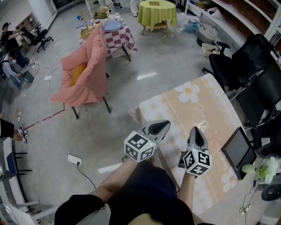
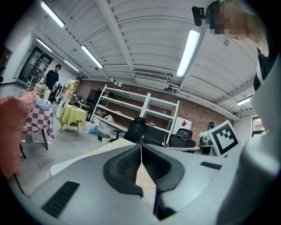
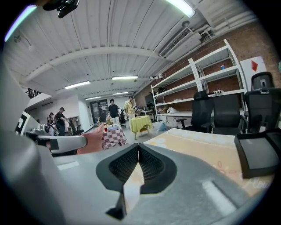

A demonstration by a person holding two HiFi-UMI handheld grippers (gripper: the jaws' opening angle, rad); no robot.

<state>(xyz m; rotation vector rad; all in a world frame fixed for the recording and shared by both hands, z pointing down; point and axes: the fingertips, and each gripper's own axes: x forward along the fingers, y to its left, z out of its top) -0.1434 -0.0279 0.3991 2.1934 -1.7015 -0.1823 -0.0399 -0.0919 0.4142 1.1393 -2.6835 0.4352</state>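
Observation:
In the head view both grippers hover over the near end of a table with a beige flowered cloth (image 1: 206, 110). My left gripper (image 1: 165, 124) points up and to the right above the table's left edge, jaws shut with nothing between them. My right gripper (image 1: 196, 129) points straight ahead over the cloth, also shut and empty. In the left gripper view the jaws (image 2: 141, 146) meet tip to tip, with the marker cube (image 2: 224, 137) of the other gripper at the right. In the right gripper view the jaws (image 3: 138, 146) are pressed together above the cloth (image 3: 206, 151).
A dark tablet (image 1: 239, 151) lies at the table's right edge beside a white flower (image 1: 263, 169). Black office chairs (image 1: 246, 66) stand to the right. A chair under a pink blanket (image 1: 85, 72), a checkered table (image 1: 118, 37) and a yellow-green table (image 1: 157, 12) stand beyond. A power strip (image 1: 73, 159) lies on the floor.

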